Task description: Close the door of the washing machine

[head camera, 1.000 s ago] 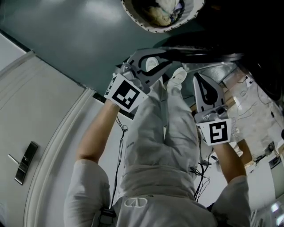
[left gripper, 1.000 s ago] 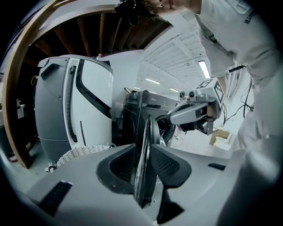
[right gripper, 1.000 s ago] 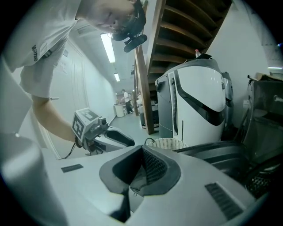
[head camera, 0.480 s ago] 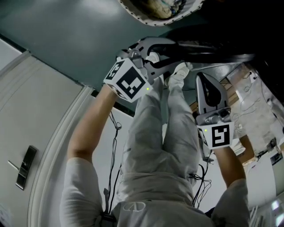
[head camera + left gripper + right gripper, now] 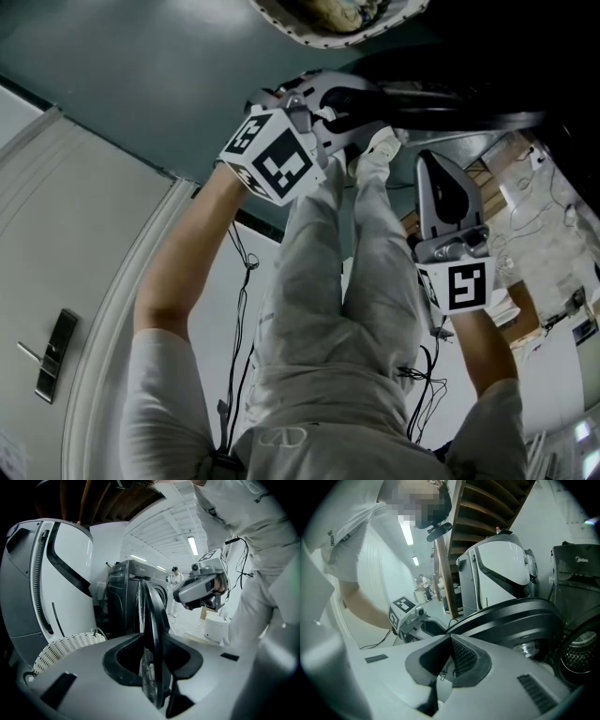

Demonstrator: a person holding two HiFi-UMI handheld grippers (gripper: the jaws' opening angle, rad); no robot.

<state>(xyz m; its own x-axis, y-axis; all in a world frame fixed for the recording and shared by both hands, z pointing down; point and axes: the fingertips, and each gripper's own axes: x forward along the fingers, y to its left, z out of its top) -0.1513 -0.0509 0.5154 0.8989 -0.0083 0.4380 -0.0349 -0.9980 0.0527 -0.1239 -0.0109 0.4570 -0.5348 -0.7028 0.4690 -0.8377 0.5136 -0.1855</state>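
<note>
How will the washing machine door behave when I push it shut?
The door looks like a rigid ring, so it probably won't flex. Standing open from the machine, it should swing rather than slide. Its glossy rim may slip between the closing jaws of the left gripper.

faint "midea" lettering on the dark washing machine (image 5: 576, 573), other print unreadable

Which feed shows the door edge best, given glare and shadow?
Head view: door mostly lost in shadow, upper right. Left gripper view: fisheye bend, door edge fairly sharp, ceiling light bright. Right gripper view: corners dark, door well lit.
</note>
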